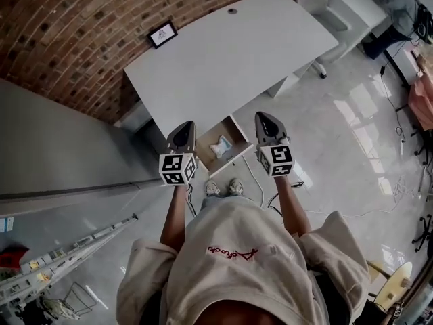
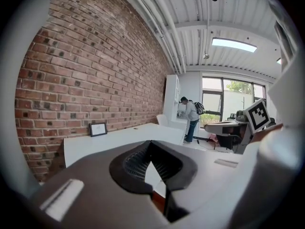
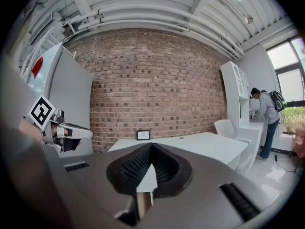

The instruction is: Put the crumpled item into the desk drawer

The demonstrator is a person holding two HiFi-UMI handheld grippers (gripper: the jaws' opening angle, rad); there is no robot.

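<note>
The person stands in front of a white, curved-edged surface (image 1: 230, 53) set against a red brick wall (image 1: 81, 26), holding one tool in each hand. In the head view the dark grey left tongs (image 1: 185, 124) and the matching right tongs (image 1: 263, 117) are side by side, well apart from each other. Both point toward the surface, and each has its marker cube nearest the person.

The left gripper view shows the left tongs (image 2: 151, 142) with their ribbed black pads brought together at the tips and nothing between them. The right gripper view shows the same for the right tongs (image 3: 150, 145): tips together, nothing gripped. Each looks out over the surface (image 2: 119, 136) (image 3: 200, 142) toward the wall.

The pale, white-and-light-blue crumpled item (image 1: 220, 145) lies inside the wood-lined drawer (image 1: 234, 135). The drawer stands pulled open under the near edge of the surface, between the two tongs as the head view frames them. Neither tool touches the item or the drawer.

A small black-framed picture (image 1: 162, 34) (image 2: 98, 129) (image 3: 143, 135) stands on the far side of the surface by the wall. Well beyond the surface, another person wearing a backpack (image 1: 399, 9) (image 2: 191, 117) (image 3: 267, 112) stands at a white counter.
</note>
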